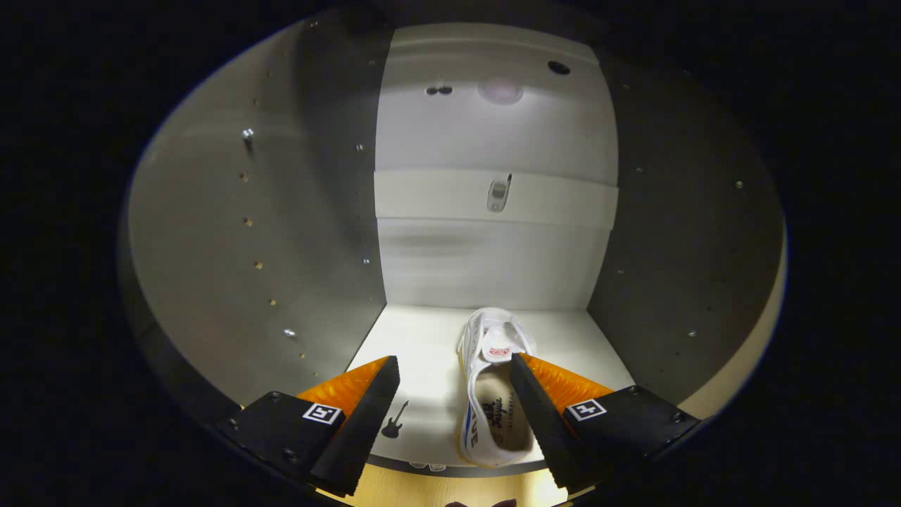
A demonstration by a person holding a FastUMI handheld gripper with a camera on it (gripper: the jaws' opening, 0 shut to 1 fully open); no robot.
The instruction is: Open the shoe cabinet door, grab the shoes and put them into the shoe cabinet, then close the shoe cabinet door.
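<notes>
A white sneaker [493, 394] lies on the white bottom shelf [415, 338] inside the shoe cabinet, toe pointing toward the back wall, heel toward me. My gripper [454, 370] is open, its fingers spread wide. The shoe lies in the gap between them, close against the right finger [538, 415], and the left finger [369, 412] stands well clear of it. Neither finger presses on the shoe. The cabinet's door is out of sight.
Grey side walls [281, 232] with rows of peg holes close in left and right. The white back panel [493, 197] carries a metal fitting. A small guitar sticker [394, 420] marks the shelf's front. Wooden floor [436, 493] lies below the shelf edge.
</notes>
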